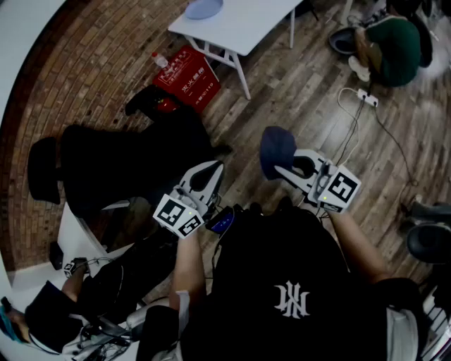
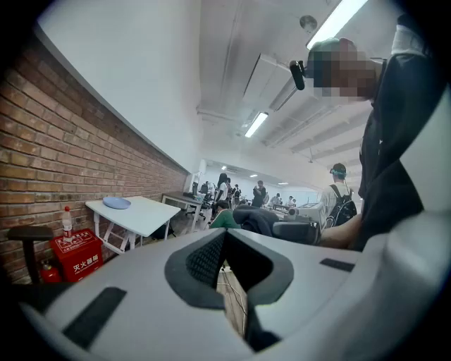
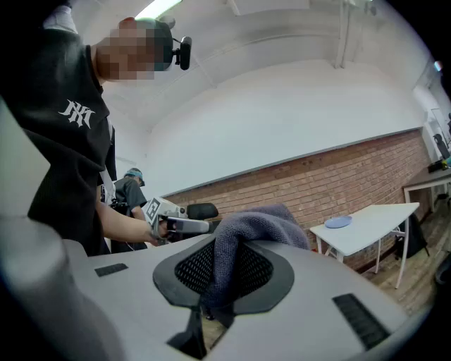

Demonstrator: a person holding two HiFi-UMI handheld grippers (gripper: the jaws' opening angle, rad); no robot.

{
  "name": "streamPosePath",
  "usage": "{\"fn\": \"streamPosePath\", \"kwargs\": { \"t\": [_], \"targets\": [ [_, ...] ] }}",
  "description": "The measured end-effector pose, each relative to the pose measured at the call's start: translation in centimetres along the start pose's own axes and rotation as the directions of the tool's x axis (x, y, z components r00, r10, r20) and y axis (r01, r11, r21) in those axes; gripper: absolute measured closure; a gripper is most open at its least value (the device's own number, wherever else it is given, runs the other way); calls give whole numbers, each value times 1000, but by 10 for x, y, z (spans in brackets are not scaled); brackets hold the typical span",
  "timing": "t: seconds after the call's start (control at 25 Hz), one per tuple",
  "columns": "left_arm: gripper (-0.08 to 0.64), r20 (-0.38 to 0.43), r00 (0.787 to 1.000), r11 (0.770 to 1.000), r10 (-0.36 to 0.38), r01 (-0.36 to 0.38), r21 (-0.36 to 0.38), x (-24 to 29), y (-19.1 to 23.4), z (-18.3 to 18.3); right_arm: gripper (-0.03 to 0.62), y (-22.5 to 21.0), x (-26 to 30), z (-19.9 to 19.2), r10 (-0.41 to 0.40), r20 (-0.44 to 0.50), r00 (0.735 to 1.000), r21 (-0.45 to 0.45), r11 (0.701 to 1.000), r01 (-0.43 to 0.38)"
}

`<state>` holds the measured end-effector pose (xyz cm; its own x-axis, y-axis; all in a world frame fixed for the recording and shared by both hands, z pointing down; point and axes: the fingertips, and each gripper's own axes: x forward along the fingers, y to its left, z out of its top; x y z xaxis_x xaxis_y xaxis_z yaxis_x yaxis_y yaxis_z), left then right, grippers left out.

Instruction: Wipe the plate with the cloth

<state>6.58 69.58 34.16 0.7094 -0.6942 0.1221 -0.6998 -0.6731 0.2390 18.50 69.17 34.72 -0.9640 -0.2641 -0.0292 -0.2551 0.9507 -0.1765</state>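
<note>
Well short of the white folding table (image 1: 246, 28), both my grippers hang over open wooden floor. I judge the step in hand to be the approach, with no wiping begun.

My left gripper (image 1: 209, 171) is closed with nothing between its jaws, and it points roughly toward the table. My right gripper (image 1: 285, 168), beside it, is clamped on a dark blue-grey terry cloth (image 1: 276, 150), which bunches up above the pads and flops over the tips.

The pale blue round plate (image 1: 203, 8) lies on the table near its edge on the brick wall side, untouched and well apart from both tools.

To do this well I'd walk right up to the table before lowering anything. I'd open the left jaws and pin the plate's rim with them, so it cannot slide on the smooth top. Then I'd bring the cloth down flat onto the plate's face. The grip sits low on the cloth, so I'd press with the loose bunch rather than the hard jaw tips, sweeping in circles from the middle out to the rim.
</note>
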Motion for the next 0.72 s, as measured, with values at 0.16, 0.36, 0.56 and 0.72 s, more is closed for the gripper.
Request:
{"fn": "streamPosePath", "kwargs": {
  "t": [0.16, 0.36, 0.56, 0.72],
  "targets": [
    [558, 26, 1000, 1000, 4, -5, 19, -6, 5, 7, 520, -1, -4, -9, -18, -17, 1000, -4, 1000, 18],
    [558, 153, 988, 1000, 28, -29, 7, -25, 19, 44, 520, -5, -13, -6, -41, -14, 999, 4, 999, 41],
    [558, 130, 991, 996, 33, -45, 83, -25, 12, 57, 520, -6, -27, -4, -32, -23, 999, 12, 999, 32],
    [558, 133, 988, 986, 73, -91, 139, -34, 14, 76, 518, -7, -37, -5, -20, -38, 999, -10, 1000, 20]
  ]
}}
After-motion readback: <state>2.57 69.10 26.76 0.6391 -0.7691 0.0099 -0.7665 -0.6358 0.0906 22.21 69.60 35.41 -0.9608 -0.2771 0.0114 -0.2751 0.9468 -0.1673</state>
